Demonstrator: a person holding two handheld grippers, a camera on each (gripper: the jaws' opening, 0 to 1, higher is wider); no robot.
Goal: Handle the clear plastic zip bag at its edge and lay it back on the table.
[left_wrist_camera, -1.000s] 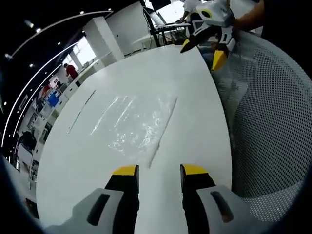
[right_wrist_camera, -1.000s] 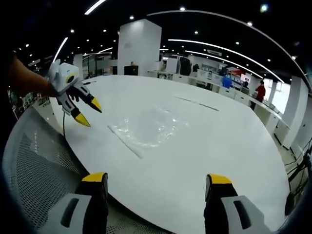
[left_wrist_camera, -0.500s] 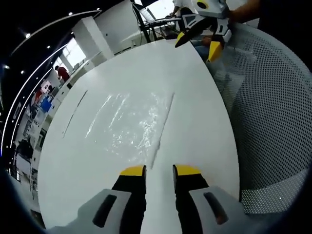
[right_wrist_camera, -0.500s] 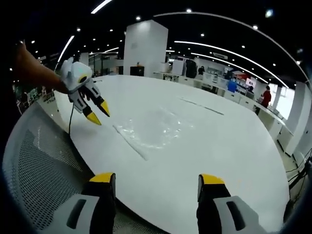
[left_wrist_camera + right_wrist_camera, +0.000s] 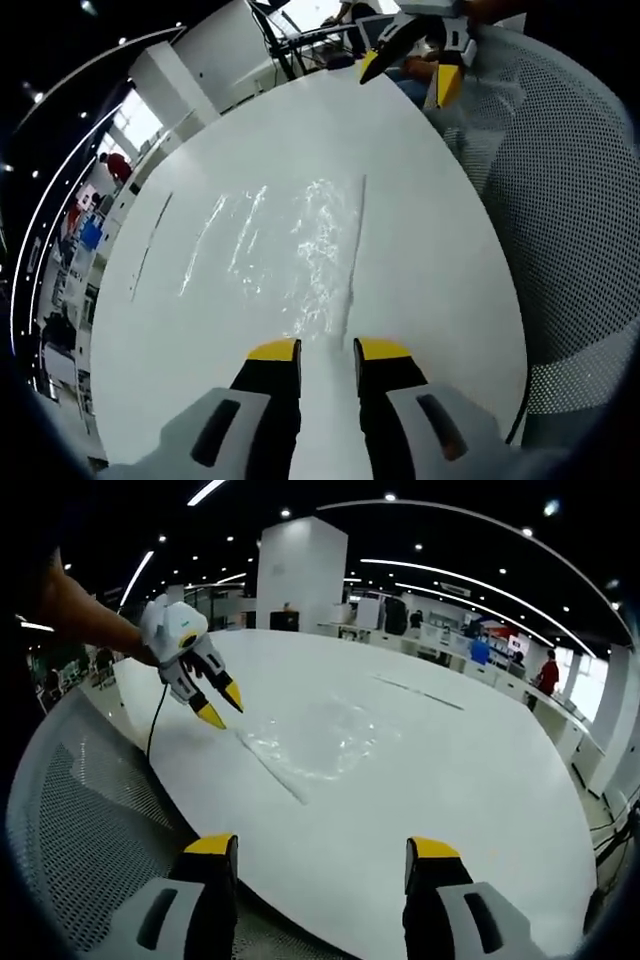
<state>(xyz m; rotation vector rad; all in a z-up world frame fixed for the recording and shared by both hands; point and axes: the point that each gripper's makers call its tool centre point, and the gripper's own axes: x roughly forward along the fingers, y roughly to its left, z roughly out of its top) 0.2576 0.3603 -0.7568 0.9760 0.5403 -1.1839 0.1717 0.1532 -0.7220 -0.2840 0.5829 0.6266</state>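
Clear bag (image 5: 290, 250) lay flat on white table (image 5: 420, 260), zip edge running straight ahead of left claw (image 5: 327, 350): nearer, narrowly parted, empty. Right claw (image 5: 322, 847) hung well back, wide open, empty.

Bright ceiling lights glare off the white table (image 5: 480, 780); edges warp.

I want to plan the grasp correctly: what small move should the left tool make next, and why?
Probably ease the left tool forward and down onto the near edge of the zip bag. The bag lies flat on the table, its edge just ahead of the partly open tips, not yet between them.
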